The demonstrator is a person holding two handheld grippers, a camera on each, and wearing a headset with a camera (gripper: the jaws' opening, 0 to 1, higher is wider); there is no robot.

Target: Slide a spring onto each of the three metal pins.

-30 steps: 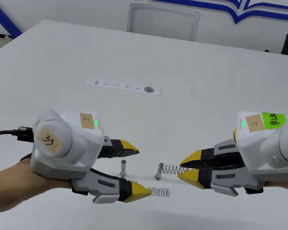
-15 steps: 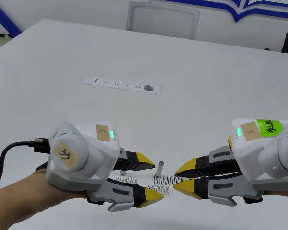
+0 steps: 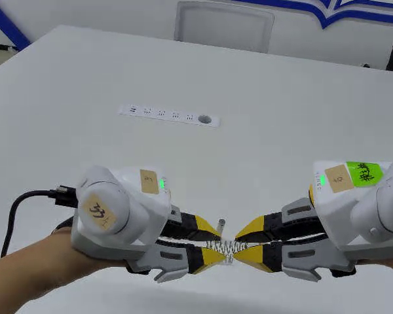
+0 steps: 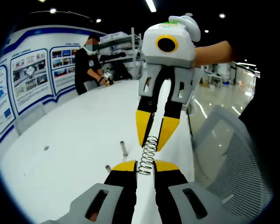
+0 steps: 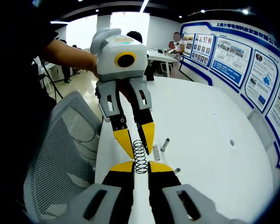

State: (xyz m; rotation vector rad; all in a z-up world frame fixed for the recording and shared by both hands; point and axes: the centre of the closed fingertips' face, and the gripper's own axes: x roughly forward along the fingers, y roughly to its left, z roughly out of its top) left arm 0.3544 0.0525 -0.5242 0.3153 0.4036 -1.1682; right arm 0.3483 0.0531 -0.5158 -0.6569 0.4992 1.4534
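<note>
A small metal spring (image 3: 227,246) spans the gap between my two grippers, just above the white table (image 3: 249,85). My left gripper (image 3: 217,243) is shut on one end of the spring (image 4: 148,154), and my right gripper (image 3: 238,243) is shut on the other end (image 5: 140,161). The yellow tips nearly meet nose to nose. One metal pin (image 3: 221,224) stands upright just behind the tips. The left gripper view has two pins (image 4: 123,149) (image 4: 108,167) on the table beside the jaws. Another spring (image 5: 155,151) lies on the table by a pin (image 5: 164,144).
A white power strip (image 3: 168,116) lies across the middle of the table. A grey chair (image 3: 223,26) stands at the far edge. A black cable (image 3: 26,203) trails from the left gripper. A mesh chair (image 5: 70,144) sits close to the near table edge.
My left gripper has moved right and narrowed its jaws onto the free end of the spring that the right gripper holds. The right gripper shifted slightly left and down.
</note>
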